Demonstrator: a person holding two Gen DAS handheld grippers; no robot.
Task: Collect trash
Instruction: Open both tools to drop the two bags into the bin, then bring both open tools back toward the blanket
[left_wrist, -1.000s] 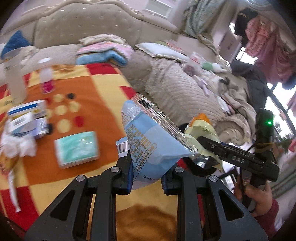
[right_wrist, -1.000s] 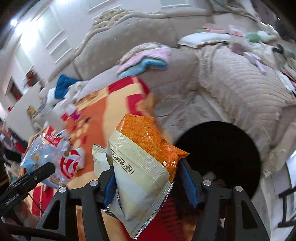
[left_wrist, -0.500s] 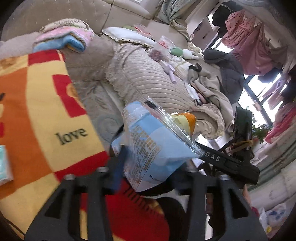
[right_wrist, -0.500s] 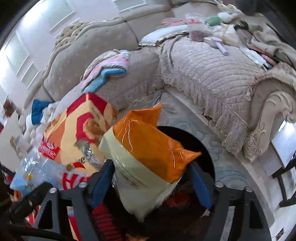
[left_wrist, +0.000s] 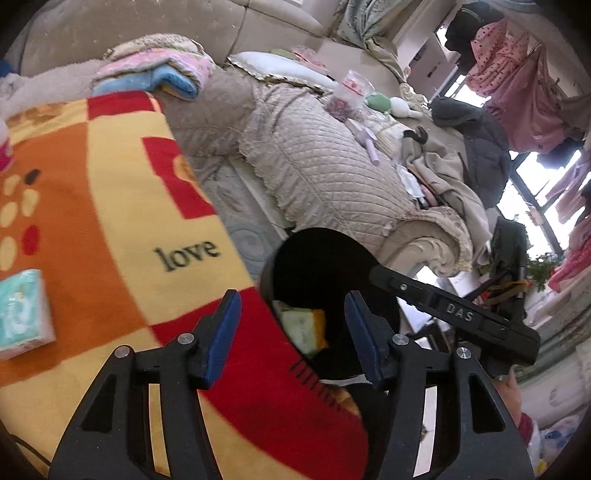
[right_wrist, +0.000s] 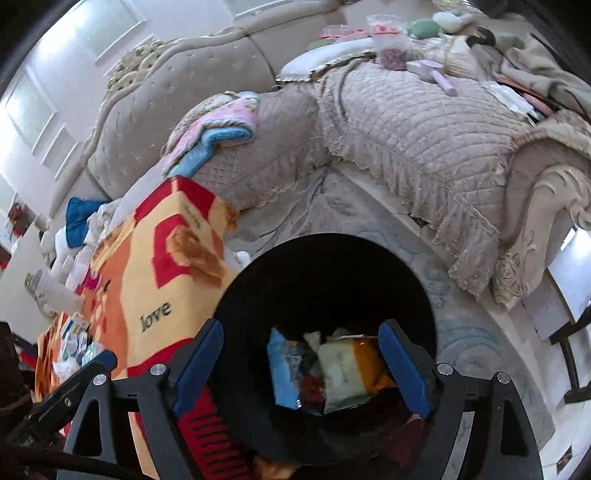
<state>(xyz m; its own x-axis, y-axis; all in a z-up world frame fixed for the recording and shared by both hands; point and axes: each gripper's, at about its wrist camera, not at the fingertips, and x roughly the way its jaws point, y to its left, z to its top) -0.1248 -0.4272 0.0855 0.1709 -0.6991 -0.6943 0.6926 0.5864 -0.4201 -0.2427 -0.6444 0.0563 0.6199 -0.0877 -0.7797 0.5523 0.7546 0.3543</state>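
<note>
A black round bin (right_wrist: 413, 273) stands on the floor beside the blanket-covered table; it also shows in the left wrist view (left_wrist: 317, 236). Inside lie a blue snack bag (right_wrist: 282, 373) and an orange-and-cream snack bag (right_wrist: 349, 369), the latter also seen in the left wrist view (left_wrist: 304, 326). My right gripper (right_wrist: 301, 363) is open and empty right above the bin mouth. My left gripper (left_wrist: 291, 334) is open and empty over the table edge and the bin's rim. The right gripper's body (left_wrist: 454, 315) shows to the right in the left wrist view.
An orange, yellow and red blanket (left_wrist: 110, 206) covers the table, with a green tissue pack (left_wrist: 22, 314) on it. More packets and bottles (right_wrist: 74, 339) lie at its far end. A quilted beige sofa (right_wrist: 406, 122) with folded towels (left_wrist: 155, 74) surrounds the bin.
Both grippers have opened and let their snack bags fall into the bin. Both have swung from the table toward the bin.
</note>
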